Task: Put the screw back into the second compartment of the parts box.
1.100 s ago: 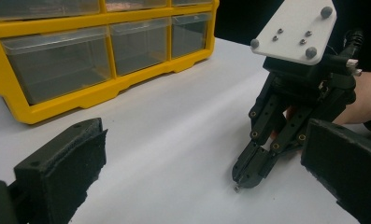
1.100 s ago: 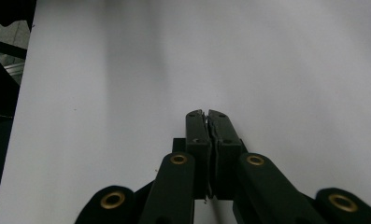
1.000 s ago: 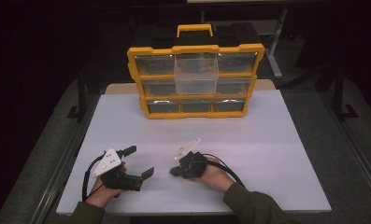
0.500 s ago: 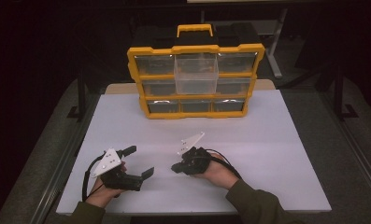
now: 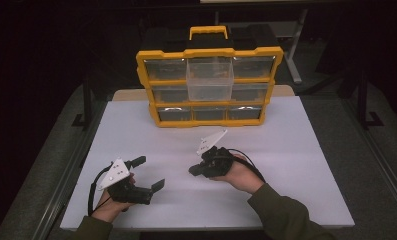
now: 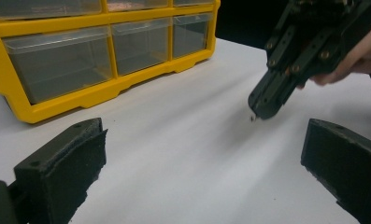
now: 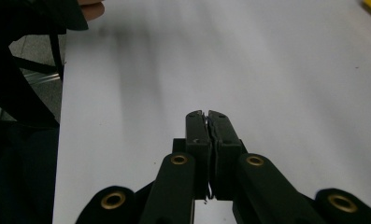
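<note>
My left gripper (image 5: 149, 173) rests low on the white table (image 5: 296, 150) at the front left, jaws wide open with nothing between them; in the left gripper view its two black pads (image 6: 71, 163) frame bare table. My right gripper (image 5: 194, 170) is held near the table's middle, tilted down and to the left, jaws pressed shut (image 7: 206, 115). In the left gripper view its tip (image 6: 263, 108) hovers just above the table, with a tiny dark speck under it that I cannot identify. A yellow organiser (image 5: 208, 52) with clear drawers stands at the back.
The organiser's top middle clear drawer (image 5: 209, 80) is pulled out toward me. Its lower drawers (image 6: 57, 60) look empty. The table's left edge (image 7: 61, 93) drops to a dark floor. Dark frames and table legs stand behind the table.
My right gripper has moved a little forward toward the organiser, still shut. The left gripper has stayed in place, open.
</note>
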{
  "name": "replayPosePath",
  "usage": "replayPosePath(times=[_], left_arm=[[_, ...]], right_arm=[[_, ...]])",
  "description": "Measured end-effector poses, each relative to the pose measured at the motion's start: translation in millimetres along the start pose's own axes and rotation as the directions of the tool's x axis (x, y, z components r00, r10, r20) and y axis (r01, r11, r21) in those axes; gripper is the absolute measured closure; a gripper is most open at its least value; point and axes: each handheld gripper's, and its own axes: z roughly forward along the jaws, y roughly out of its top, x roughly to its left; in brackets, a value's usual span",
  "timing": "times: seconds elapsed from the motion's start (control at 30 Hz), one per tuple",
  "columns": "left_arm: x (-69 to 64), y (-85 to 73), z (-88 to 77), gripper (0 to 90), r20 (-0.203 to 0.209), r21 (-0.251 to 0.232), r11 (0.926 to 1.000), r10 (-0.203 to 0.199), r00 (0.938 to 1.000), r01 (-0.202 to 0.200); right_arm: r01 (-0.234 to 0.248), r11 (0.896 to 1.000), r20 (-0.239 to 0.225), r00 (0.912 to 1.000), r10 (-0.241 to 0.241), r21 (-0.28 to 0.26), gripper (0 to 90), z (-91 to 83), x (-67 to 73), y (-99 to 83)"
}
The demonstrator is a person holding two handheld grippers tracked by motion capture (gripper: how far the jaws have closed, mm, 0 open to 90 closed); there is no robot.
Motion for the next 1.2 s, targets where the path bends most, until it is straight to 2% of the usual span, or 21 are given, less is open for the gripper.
replayPosePath(times=[0.3,0.57,0.9,0.93,0.97,1.2], left_arm=[[0.1,0.0,-0.1,0.0,0.000,0.000,1.0000,0.001,1.0000,-0.001],[0.4,0.1,-0.2,0.0,-0.001,0.001,1.0000,0.004,1.0000,-0.004],[1.1,0.2,-0.3,0.0,0.000,0.002,0.9999,0.011,0.9999,-0.011],[1.3,0.2,-0.5,0.0,-0.001,0.005,0.9999,0.011,0.9999,-0.011],[1.1,0.1,-0.4,0.0,-0.001,0.005,1.0000,0.008,1.0000,-0.008],[1.5,0.2,-0.7,0.0,-0.001,0.010,0.9998,0.016,0.9999,-0.016]], right_arm=[[0.001,1.000,0.021,0.9998,0.000,-0.016,87.3,-30.4,-9.7,14.4],[0.014,1.000,0.035,0.9993,-0.014,-0.012,87.3,-49.3,-16.9,26.7],[-0.004,0.999,0.055,0.9985,0.007,-0.046,87.3,-75.6,-22.9,45.1],[0.009,0.999,0.062,0.9981,-0.006,-0.046,87.3,-79.5,-24.7,47.5],[-0.004,0.999,0.062,0.9981,0.007,-0.053,87.3,-82.0,-24.5,49.7],[0.012,0.998,0.078,0.9969,-0.007,-0.058,87.3,-98.0,-27.4,63.0]])
